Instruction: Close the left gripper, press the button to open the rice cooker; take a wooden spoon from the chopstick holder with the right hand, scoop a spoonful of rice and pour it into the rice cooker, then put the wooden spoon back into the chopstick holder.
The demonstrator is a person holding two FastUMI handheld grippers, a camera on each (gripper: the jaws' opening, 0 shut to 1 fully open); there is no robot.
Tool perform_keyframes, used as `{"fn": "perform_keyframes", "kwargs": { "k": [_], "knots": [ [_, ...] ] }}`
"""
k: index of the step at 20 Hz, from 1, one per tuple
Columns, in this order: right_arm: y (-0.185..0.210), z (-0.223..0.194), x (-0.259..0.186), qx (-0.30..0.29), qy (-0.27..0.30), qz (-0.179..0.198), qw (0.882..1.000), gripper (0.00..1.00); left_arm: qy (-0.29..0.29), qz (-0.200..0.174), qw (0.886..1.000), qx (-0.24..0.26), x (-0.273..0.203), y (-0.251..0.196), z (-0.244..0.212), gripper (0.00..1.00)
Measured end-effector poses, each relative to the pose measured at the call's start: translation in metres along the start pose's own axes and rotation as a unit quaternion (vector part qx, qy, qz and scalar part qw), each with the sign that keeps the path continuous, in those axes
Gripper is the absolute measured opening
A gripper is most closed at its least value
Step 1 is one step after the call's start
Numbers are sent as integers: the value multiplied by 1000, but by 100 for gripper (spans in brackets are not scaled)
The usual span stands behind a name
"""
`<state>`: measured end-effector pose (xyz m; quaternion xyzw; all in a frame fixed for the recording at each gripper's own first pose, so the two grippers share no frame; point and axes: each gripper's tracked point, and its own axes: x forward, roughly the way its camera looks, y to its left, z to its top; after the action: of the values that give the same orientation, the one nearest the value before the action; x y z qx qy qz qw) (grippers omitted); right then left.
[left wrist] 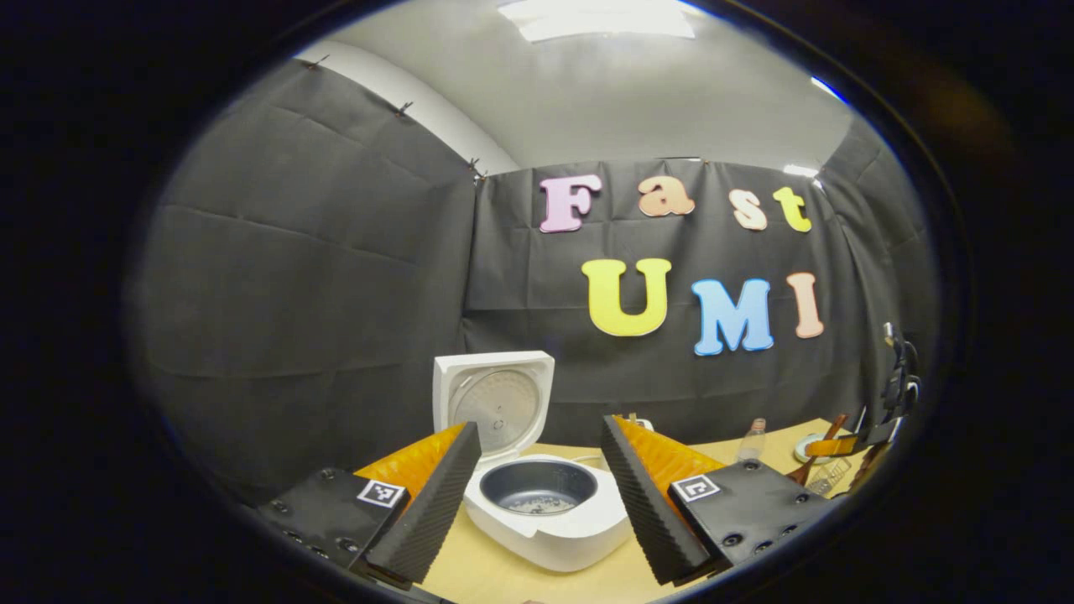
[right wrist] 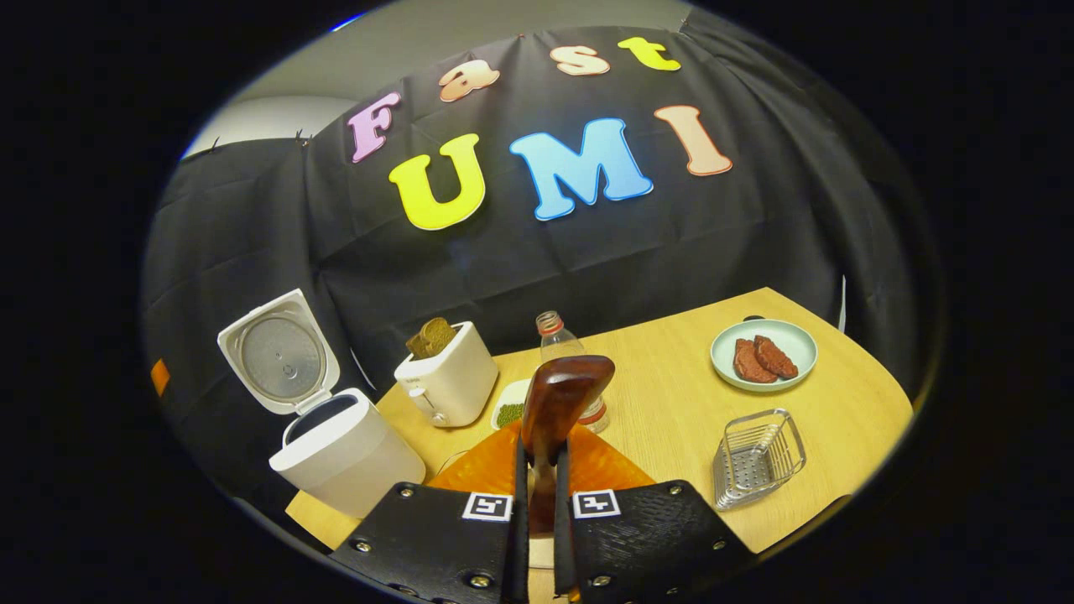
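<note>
The white rice cooker [left wrist: 550, 524] stands open in the left gripper view, lid [left wrist: 495, 403] upright, with a little rice in the bottom of its dark pot [left wrist: 537, 486]. My left gripper [left wrist: 539, 429] is open, one finger on either side of the cooker and above the table. My right gripper [right wrist: 541, 449] is shut on the handle of the wooden spoon [right wrist: 558, 390], whose bowl points up and away over the table. In the right gripper view the cooker [right wrist: 348, 457] sits at the left. The clear chopstick holder [right wrist: 755, 457] lies at the right. Far right in the left gripper view, the right gripper [left wrist: 889, 403] holds the spoon [left wrist: 829, 436].
A white toaster [right wrist: 449, 382] with bread stands behind the cooker. Next to it are a small white dish of green grains [right wrist: 510, 411] and a plastic bottle [right wrist: 555, 335]. A pale green plate with meat [right wrist: 763, 354] sits at the far right of the wooden table [right wrist: 663, 403].
</note>
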<state>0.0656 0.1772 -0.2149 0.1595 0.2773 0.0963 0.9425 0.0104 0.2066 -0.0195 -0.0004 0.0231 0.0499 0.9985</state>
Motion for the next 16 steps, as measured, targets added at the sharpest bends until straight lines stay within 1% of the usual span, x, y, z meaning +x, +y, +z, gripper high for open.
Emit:
{"fn": "perform_keyframes", "kwargs": {
  "k": [3,10,13,16],
  "knots": [
    [14,-22,10,-6,14,6,1000,12,4,4,1000,9,1,15,-5,99],
    [23,-53,29,-31,30,-8,999,12,13,17,1000,18,1,40,-15,99],
    [33,-60,29,-39,28,-4,999,12,14,20,1000,18,1,44,-17,99],
    [46,-63,28,-27,32,11,999,12,16,20,1000,15,2,45,-20,99]
  ]
}}
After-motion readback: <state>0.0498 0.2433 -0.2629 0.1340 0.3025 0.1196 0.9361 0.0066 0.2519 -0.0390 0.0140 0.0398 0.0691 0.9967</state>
